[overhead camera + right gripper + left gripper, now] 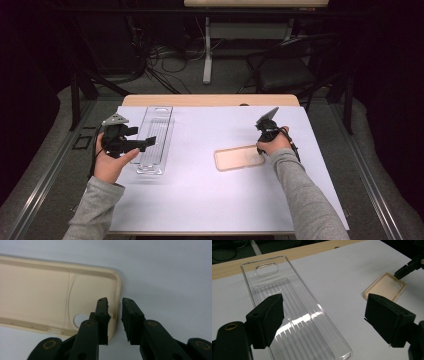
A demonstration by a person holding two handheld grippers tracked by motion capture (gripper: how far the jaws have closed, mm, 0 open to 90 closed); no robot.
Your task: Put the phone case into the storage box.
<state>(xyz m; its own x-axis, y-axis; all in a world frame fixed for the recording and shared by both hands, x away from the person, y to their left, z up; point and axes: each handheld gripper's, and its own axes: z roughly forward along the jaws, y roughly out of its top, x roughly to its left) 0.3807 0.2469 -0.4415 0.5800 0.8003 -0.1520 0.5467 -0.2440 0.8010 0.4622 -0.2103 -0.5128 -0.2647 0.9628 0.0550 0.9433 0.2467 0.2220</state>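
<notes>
Right tongs narrowed to a slim gap, straddling the end rim of the beige phone case; one jaw inside the case, the other outside; whether the pads already press the rim, hard to tell. Left tongs spread wide, holding nothing, hovering above the near end of the clear plastic tray.

Case lying flat, hollow side up, right of centre on the counter; its far end cut off in the right gripper view. Tray's near corner cropped in the left gripper view.

Tray close to the counter's left edge, well apart from the case, bare white surface between them.
</notes>
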